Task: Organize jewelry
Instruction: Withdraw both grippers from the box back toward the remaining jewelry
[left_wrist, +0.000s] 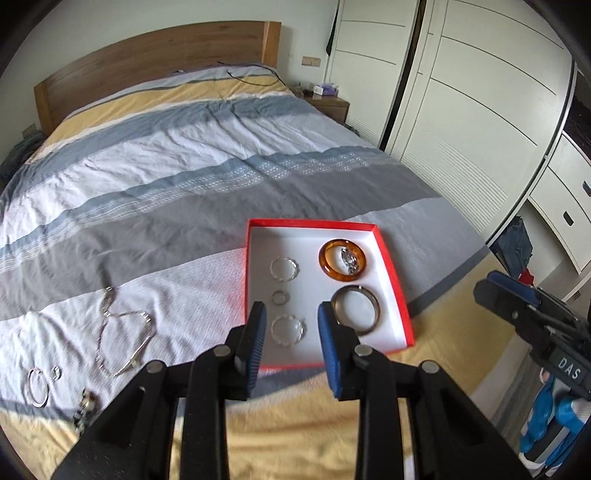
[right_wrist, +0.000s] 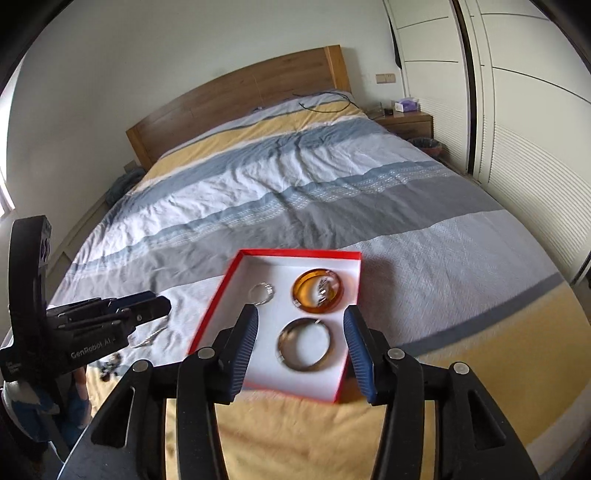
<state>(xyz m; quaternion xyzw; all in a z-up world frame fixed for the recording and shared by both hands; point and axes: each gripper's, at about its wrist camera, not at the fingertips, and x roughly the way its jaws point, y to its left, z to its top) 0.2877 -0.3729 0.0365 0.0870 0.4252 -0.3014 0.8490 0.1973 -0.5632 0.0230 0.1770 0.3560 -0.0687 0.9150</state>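
A red box with a white inside (left_wrist: 391, 273) (right_wrist: 221, 299) lies on the bed. In it are an amber bangle (left_wrist: 342, 260) (right_wrist: 318, 291) around a sparkly piece, a silver bangle (left_wrist: 355, 311) (right_wrist: 305, 345), two thin silver rings (left_wrist: 284, 268) (left_wrist: 288, 329) and a small ring (left_wrist: 281, 297). On the bedspread to the left lie a silver chain necklace (left_wrist: 123, 334), a hoop (left_wrist: 37, 386), a tiny ring (left_wrist: 55, 372) and a dark beaded piece (left_wrist: 85, 406). My left gripper (left_wrist: 292, 325) is open and empty above the box's near part. My right gripper (right_wrist: 301, 328) is open and empty above the silver bangle.
The bed (left_wrist: 184, 155) has a striped blue, grey, white and yellow cover and a wooden headboard (left_wrist: 147, 62). A nightstand (left_wrist: 328, 103) stands at its far right. White wardrobes (left_wrist: 480, 110) line the right side. The right gripper's body (left_wrist: 535, 321) shows at the left view's right edge.
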